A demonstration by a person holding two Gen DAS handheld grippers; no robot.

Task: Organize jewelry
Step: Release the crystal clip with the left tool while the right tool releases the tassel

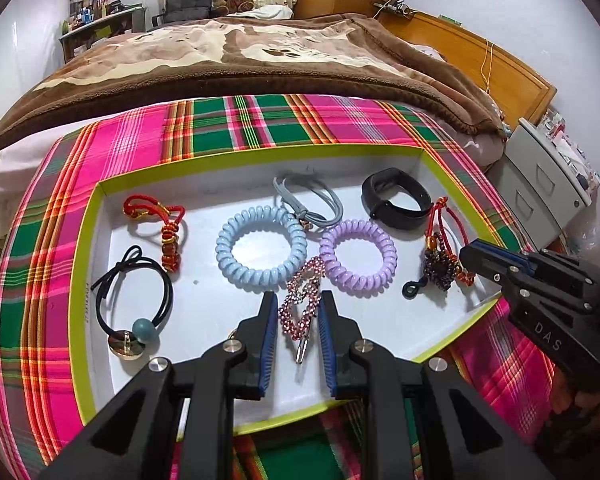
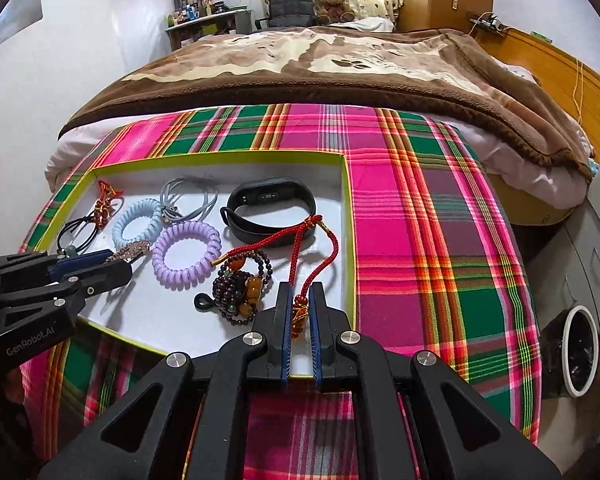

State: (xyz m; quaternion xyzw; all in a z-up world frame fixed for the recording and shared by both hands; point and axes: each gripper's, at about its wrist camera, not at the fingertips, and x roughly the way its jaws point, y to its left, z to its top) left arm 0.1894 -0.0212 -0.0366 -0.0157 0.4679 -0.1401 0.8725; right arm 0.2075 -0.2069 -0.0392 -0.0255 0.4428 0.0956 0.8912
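Left wrist view: the left gripper (image 1: 299, 304) hangs low over a shallow white tray (image 1: 204, 308) with a lime-green rim, set on a pink and green plaid cloth (image 1: 260, 120) spread over the bed. Its two blue-padded fingers stand a little apart on either side of a pink beaded hair clip (image 1: 302, 304), and I cannot tell whether the pads touch it. At 12 o'clock from the clip lie a light blue spiral hair tie (image 1: 260, 248) and a purple spiral hair tie (image 1: 358, 254), nearly touching. Behind them sit a grey cord band (image 1: 308, 202) and a black wristband (image 1: 396, 198). At 9 o'clock a black elastic with a teal bead (image 1: 134, 300) lies near the tray's left wall, with a red knotted cord bracelet (image 1: 160, 224) behind it. At 3 o'clock the right gripper (image 1: 470, 254) reaches in over the tray's right edge, beside a dark beaded bracelet (image 1: 440, 260).

Right wrist view: the right gripper (image 2: 300, 304) is narrowed about the orange beaded end of a red cord charm (image 2: 300, 312), whose cord runs up toward 12 o'clock across the black wristband (image 2: 272, 208). The dark beaded bracelet (image 2: 240, 288) lies just at 9 o'clock of the fingers, and the purple spiral hair tie (image 2: 186, 256) beyond it. The left gripper (image 2: 112, 262) enters from 9 o'clock, over the pink beaded hair clip (image 2: 134, 248).
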